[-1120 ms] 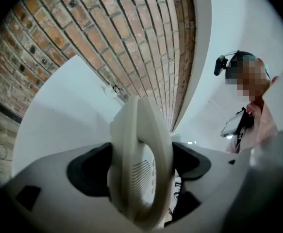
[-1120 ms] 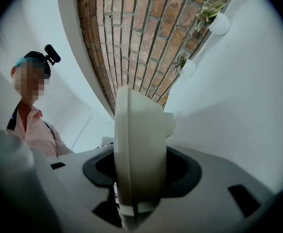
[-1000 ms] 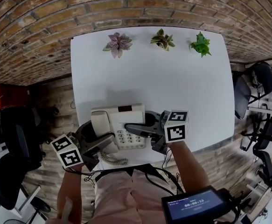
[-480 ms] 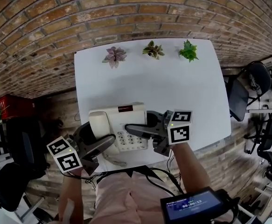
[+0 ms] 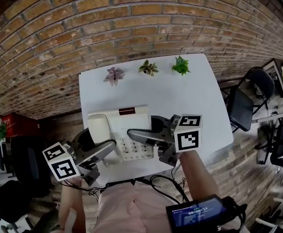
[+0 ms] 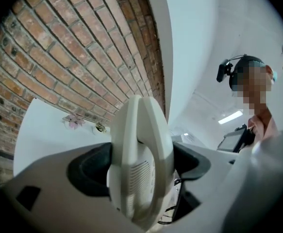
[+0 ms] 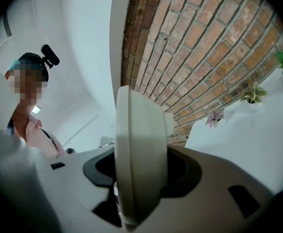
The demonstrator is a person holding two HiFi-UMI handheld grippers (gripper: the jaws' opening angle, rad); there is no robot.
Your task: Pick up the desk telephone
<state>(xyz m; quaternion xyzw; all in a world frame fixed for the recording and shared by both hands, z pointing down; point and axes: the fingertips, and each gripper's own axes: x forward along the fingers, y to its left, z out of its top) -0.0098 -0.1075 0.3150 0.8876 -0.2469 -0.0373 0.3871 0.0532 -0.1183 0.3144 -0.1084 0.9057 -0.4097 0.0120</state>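
The left gripper clamps the cream plastic desk telephone at its handset end. The right gripper clamps its right edge, over the near side of the white table. Uneven hands could tilt it and spill the handset.

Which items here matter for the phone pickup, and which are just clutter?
Job: desk telephone; left gripper and right gripper, both clamped on it.
Lying about: purple plant, variegated plant, green plant by the wall; white table; office chair; red crate.
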